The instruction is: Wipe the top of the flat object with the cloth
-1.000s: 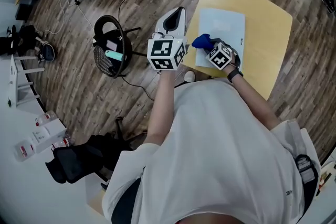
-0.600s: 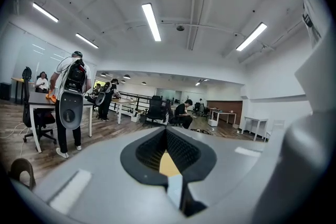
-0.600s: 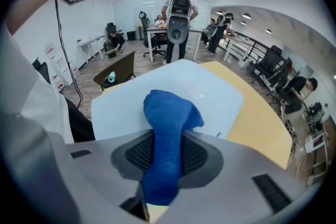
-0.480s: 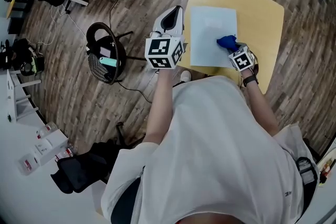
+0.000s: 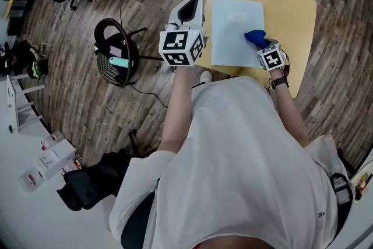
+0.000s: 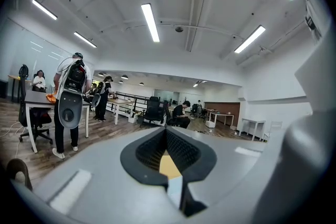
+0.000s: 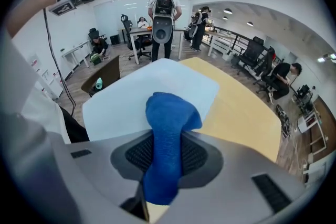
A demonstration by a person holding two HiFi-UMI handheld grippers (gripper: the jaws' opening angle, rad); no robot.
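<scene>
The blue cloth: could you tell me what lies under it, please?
The pale flat sheet lies under the blue cloth, on the yellow table. The patch directly beneath is covered, so unseen.

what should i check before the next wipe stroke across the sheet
1. The blue cloth is clamped in the right gripper: ok, jaws shut on it.
2. Cloth end over the pale blue flat sheet: ok, near its right edge.
3. Sheet flat on the yellow wooden table: ok.
4. The left gripper is clear of the sheet: ok, shut, empty, beside the table's left edge.
5. Sheet held against sliding: not ok, nothing pins it.
</scene>
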